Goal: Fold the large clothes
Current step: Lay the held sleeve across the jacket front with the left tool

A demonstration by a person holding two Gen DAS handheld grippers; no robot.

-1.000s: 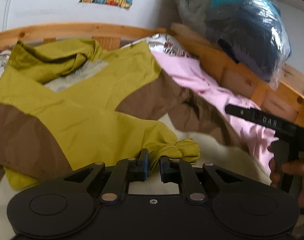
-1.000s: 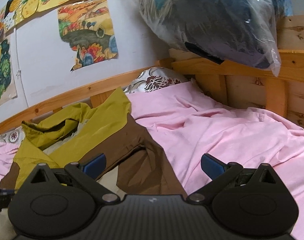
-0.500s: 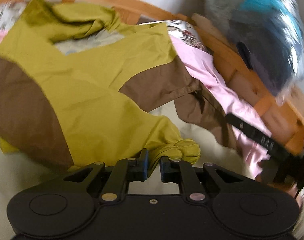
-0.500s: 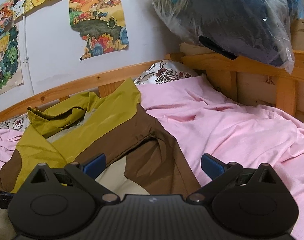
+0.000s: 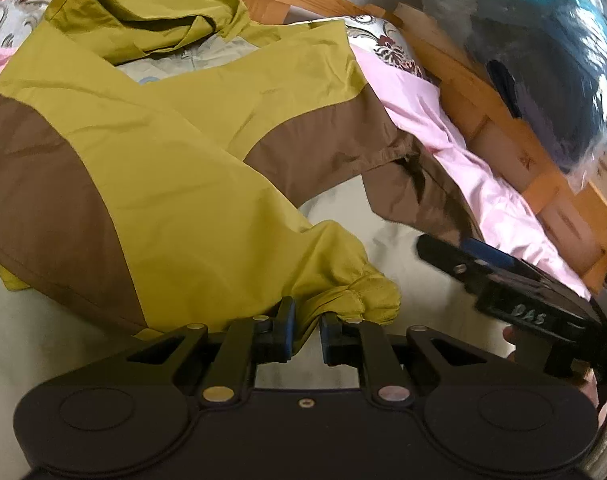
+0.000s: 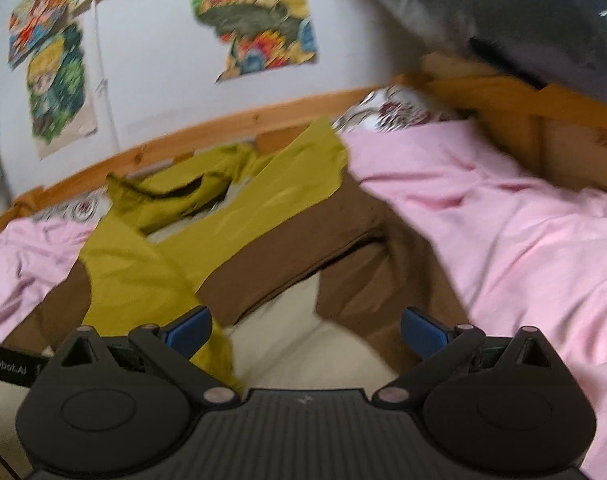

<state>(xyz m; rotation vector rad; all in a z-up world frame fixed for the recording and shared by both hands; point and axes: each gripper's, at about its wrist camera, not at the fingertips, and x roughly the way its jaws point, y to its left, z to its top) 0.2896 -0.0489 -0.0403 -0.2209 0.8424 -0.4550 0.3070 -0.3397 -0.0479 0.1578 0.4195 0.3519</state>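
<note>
An olive-green and brown jacket [image 5: 175, 184] lies spread on the bed, its cream lining showing in the middle. My left gripper [image 5: 305, 330] is shut on the green sleeve cuff [image 5: 355, 294], which lies folded across the jacket's front. My right gripper [image 6: 305, 330] is open and empty, just above the cream lining [image 6: 303, 344] and close to the brown sleeve [image 6: 367, 292] on the jacket's right side. The jacket also shows in the right wrist view [image 6: 191, 240], and the right gripper appears at the right of the left wrist view [image 5: 499, 276].
A pink sheet [image 6: 503, 220] covers the bed. A wooden bed frame [image 5: 503, 128] runs along the back and right. A plastic bag of dark and blue bedding [image 5: 551, 52] rests on the frame. A floral pillow [image 6: 391, 114] lies at the corner. Posters [image 6: 259, 16] hang on the wall.
My left gripper has drawn nearer to the jacket with the cuff still in it. My right gripper has moved down and forward over the brown sleeve and the lining, still open.
</note>
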